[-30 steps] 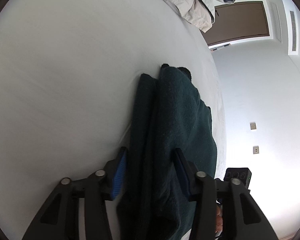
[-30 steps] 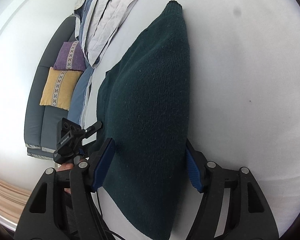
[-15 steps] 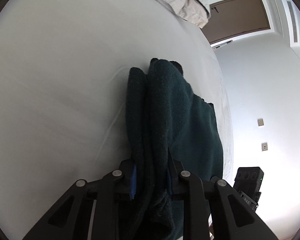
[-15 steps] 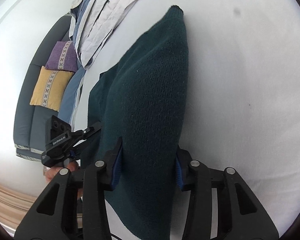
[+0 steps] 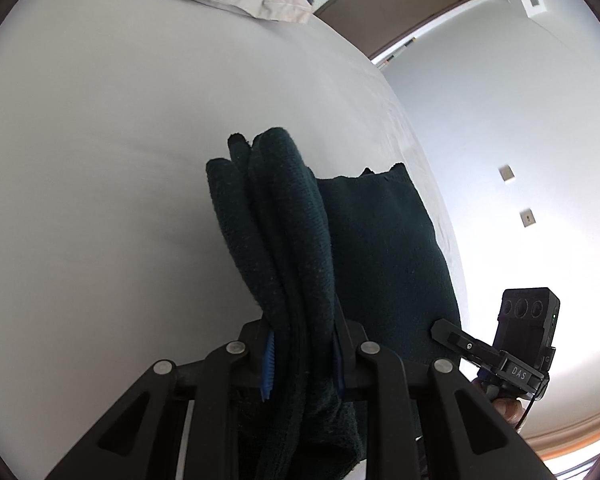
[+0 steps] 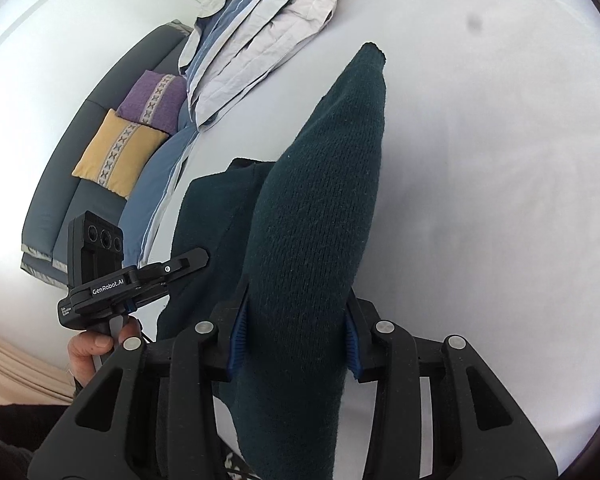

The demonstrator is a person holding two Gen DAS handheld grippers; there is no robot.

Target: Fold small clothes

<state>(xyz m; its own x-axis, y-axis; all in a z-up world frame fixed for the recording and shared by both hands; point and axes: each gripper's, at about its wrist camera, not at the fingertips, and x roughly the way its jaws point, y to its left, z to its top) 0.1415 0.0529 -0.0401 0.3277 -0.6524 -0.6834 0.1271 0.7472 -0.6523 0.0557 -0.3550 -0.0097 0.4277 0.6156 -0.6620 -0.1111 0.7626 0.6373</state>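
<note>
A dark green knitted sweater (image 5: 284, 248) hangs over the white bed sheet (image 5: 100, 180), lifted at its near edge. My left gripper (image 5: 304, 356) is shut on a bunched fold of it, blue pads pressed against the knit. In the right wrist view the same sweater (image 6: 320, 208) rises as a thick ridge, and my right gripper (image 6: 294, 330) is shut on that ridge. The far end of the sweater still rests on the sheet. Each view shows the other gripper beside the cloth: the right one (image 5: 516, 344), and the left one (image 6: 112, 276) held by a hand (image 6: 96, 344).
Folded pale bedding (image 6: 260, 36) lies at the far end of the bed. A grey sofa (image 6: 60, 184) with a yellow cushion (image 6: 116, 152) and a purple cushion (image 6: 156, 96) stands beyond the bed's left side. A brown door (image 5: 400, 4) and white wall (image 5: 520, 140) are to the right.
Both grippers closed from wide open onto the sweater's near edge, then lifted it up off the sheet; the cloth now bunches and hangs between them.
</note>
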